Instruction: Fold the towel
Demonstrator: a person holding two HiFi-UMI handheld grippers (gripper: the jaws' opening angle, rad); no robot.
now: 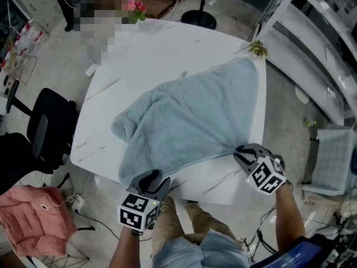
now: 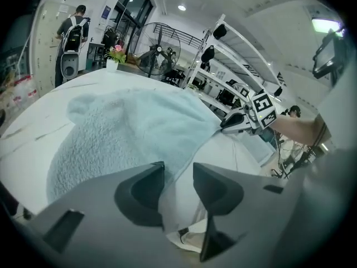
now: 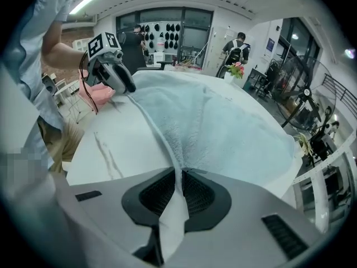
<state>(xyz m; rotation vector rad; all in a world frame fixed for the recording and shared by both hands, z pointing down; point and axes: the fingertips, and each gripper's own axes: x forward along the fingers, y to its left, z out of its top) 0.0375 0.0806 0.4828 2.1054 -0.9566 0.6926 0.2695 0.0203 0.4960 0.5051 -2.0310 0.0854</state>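
Note:
A light blue towel [image 1: 189, 116] lies spread and rumpled on the white table [image 1: 162, 43], its near edge reaching the table's front edge. My right gripper [image 1: 241, 154] is at the near right corner, shut on the towel [image 3: 223, 127]; in the right gripper view the cloth is pinched between the pads of that gripper [image 3: 180, 175] and hangs below them. My left gripper [image 1: 156, 181] is at the near left corner. In the left gripper view the jaws of that gripper [image 2: 178, 169] stand apart, with the towel's [image 2: 128, 127] edge running down through the gap.
A black chair [image 1: 47, 127] and a pink cushion [image 1: 36, 214] stand left of the table. White shelving [image 1: 318, 43] runs along the right. Flowers [image 1: 135, 10] sit at the table's far edge, a small plant [image 1: 257, 49] at its far right corner. A person [image 2: 71, 29] stands far off.

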